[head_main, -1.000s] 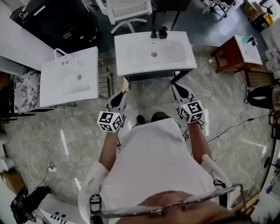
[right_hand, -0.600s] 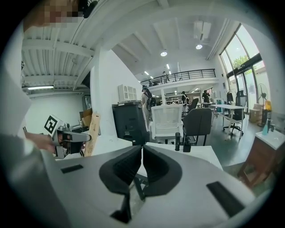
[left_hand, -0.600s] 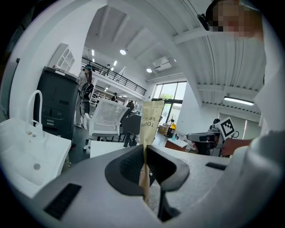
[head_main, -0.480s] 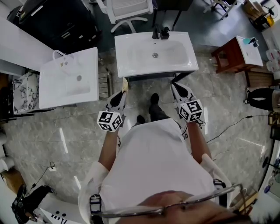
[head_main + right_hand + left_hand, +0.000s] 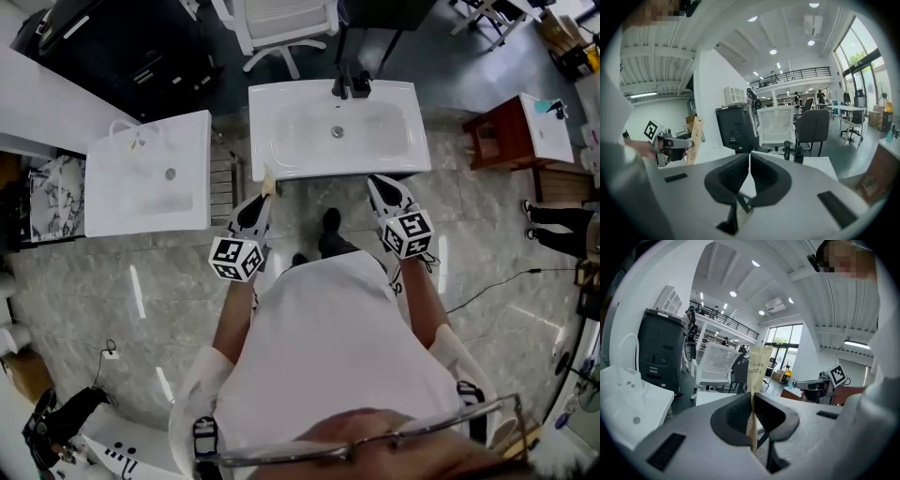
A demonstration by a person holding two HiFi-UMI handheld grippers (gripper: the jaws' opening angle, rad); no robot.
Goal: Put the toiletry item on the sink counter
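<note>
Left claw [image 5: 752, 404] pinches the thin toothbrush box [image 5: 758, 365] by its lower end, upright, at the sink desk [image 5: 412, 157] front-left edge. Right claw [image 5: 749, 160] is closed, empty. Risks: the narrow pinch lets the box pivot or slip, and an early release probably drops it on the floor.

At 12 o'clock the sink counter [image 5: 419, 150] lay square ahead of you. Your left gripper [image 5: 263, 199] and right gripper [image 5: 378, 186] hung just short of its near edge, and the way in was open. The flat rim on either side of the basin stood bare. Only the black faucet [image 5: 351, 86] rose at the far edge. At 10 o'clock a second sink [image 5: 108, 211] flanked you, with a slatted rack [image 5: 223, 178] filling the gap between. At 2 o'clock a red cabinet [image 5: 492, 141] stood well apart across open floor [image 5: 487, 244].
</note>
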